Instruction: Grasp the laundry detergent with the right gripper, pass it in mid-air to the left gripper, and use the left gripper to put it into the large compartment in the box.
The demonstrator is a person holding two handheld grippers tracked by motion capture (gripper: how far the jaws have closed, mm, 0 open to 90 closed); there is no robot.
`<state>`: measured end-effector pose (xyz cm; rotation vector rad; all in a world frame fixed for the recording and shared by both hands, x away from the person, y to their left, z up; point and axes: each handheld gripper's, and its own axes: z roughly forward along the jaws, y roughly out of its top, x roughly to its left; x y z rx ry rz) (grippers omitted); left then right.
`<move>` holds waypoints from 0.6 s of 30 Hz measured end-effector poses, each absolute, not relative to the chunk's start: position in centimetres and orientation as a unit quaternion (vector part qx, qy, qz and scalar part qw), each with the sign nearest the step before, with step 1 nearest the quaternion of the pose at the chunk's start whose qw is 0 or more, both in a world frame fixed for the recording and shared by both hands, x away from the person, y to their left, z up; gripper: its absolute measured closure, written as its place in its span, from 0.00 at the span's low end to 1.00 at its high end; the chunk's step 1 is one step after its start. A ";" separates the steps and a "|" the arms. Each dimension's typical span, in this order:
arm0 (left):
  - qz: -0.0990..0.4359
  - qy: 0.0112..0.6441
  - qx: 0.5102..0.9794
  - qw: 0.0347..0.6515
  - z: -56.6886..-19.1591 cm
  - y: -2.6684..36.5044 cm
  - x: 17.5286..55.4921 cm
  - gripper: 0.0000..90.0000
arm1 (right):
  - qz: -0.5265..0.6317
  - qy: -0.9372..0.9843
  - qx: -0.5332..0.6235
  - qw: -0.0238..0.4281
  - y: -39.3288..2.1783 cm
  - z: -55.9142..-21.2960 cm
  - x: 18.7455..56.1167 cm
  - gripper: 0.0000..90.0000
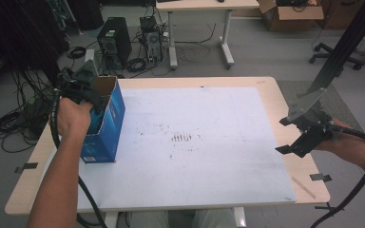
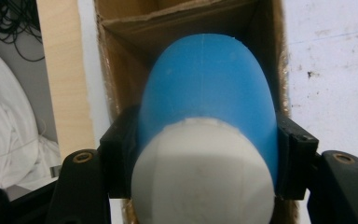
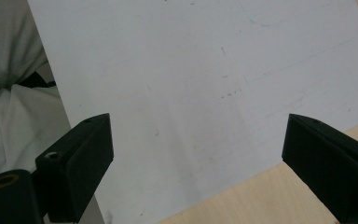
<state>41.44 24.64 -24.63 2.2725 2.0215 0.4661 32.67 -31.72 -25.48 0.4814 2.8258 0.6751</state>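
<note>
The jaws clamp a blue, white-ended rounded object [image 2: 208, 98] over an open cardboard box [image 2: 121, 60].

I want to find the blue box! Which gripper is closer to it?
Left. The left gripper is right at the open top of the blue box, holding a blue-and-white object there. The right gripper hangs open across the table.

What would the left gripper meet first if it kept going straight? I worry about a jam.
Probably the cardboard inside of the blue box: the left gripper, shut on the blue object, points into its open top.
</note>
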 end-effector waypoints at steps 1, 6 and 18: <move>0.151 0.658 0.737 0.033 -24.8 24.7 41.4 0.43 | 0.228 0.955 0.163 0.098 -31.7 -25.5 32.7 0.09; 0.145 0.655 0.741 0.030 -26.0 25.0 41.4 0.42 | 0.229 0.954 0.165 0.100 -32.0 -25.5 32.6 0.10; 0.130 0.655 0.744 0.029 -27.7 25.4 41.6 0.42 | 0.228 0.954 0.166 0.099 -31.6 -25.7 32.8 0.10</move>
